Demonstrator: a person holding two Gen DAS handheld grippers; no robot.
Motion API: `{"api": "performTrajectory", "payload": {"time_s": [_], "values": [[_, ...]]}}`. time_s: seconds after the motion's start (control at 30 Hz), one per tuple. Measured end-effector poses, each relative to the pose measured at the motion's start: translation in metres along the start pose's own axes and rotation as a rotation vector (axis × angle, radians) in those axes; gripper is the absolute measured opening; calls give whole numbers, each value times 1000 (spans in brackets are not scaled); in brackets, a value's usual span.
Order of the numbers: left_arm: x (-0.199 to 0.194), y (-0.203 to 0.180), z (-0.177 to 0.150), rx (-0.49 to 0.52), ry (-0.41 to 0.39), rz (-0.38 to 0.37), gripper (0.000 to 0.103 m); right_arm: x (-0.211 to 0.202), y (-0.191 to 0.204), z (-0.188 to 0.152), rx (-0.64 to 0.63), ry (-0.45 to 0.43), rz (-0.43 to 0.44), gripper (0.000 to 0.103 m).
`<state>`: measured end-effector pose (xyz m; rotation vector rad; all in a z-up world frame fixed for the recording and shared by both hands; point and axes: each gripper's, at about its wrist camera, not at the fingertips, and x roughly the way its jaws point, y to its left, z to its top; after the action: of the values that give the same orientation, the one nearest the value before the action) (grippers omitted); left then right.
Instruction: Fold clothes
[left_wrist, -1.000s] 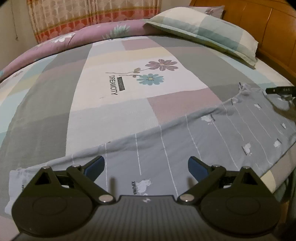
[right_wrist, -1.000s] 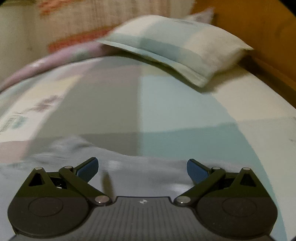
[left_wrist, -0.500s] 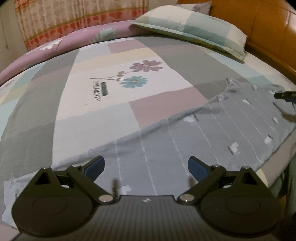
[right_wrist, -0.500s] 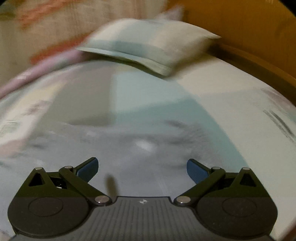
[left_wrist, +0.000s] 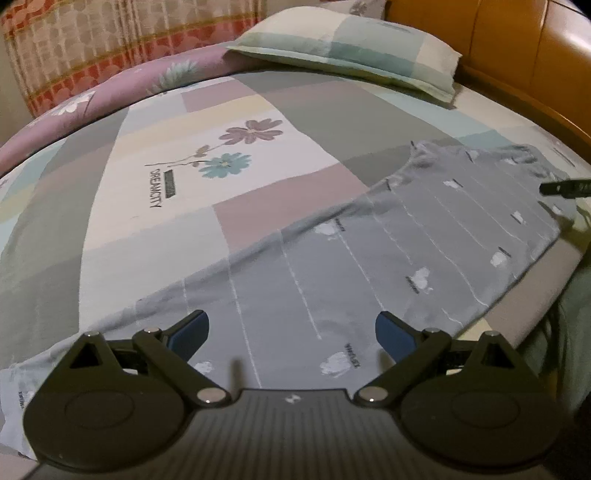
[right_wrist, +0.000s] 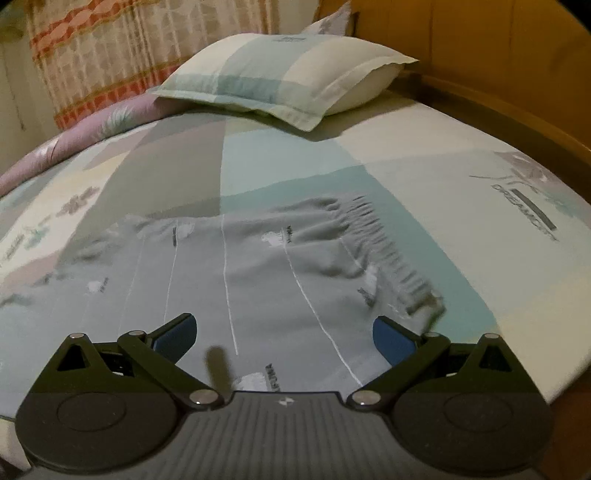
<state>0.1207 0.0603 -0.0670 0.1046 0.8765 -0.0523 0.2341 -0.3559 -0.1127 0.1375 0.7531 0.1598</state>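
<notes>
I hold both the left tool (left_wrist: 289, 329) and right tool (right_wrist: 282, 332) wide open and empty above the grey pyjama trousers (left_wrist: 388, 258), which lie flat along the near edge of the bed (left_wrist: 258, 92); a fold would call for gripping the gathered waistband (right_wrist: 388, 251).

"What kind of room is this?"

"A bedroom in a home. There is a big bed (left_wrist: 258, 177) with a patchwork sheet (it has flowers printed on it)."

"What else shows it?"

"A soft pillow (right_wrist: 284, 81) lies near the wooden headboard (right_wrist: 498, 48). A purple quilt (left_wrist: 122, 92) sits along the far side, and a patterned curtain (right_wrist: 122, 51) hangs behind."
</notes>
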Motion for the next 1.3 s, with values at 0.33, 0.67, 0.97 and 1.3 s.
{"api": "performTrajectory", "payload": {"time_s": [0.33,0.67,0.97,1.3], "values": [[16,-23,3,43,53,-8,97,2,44,-32,-206,45,12,103],[13,-28,4,51,51,-8,97,8,101,-36,-340,82,98,103],[10,-15,2,43,44,-9,97,-9,110,-33,-352,56,109,103],[23,-5,-26,6,105,-88,100,8,143,-54,-402,100,156,103]]}}
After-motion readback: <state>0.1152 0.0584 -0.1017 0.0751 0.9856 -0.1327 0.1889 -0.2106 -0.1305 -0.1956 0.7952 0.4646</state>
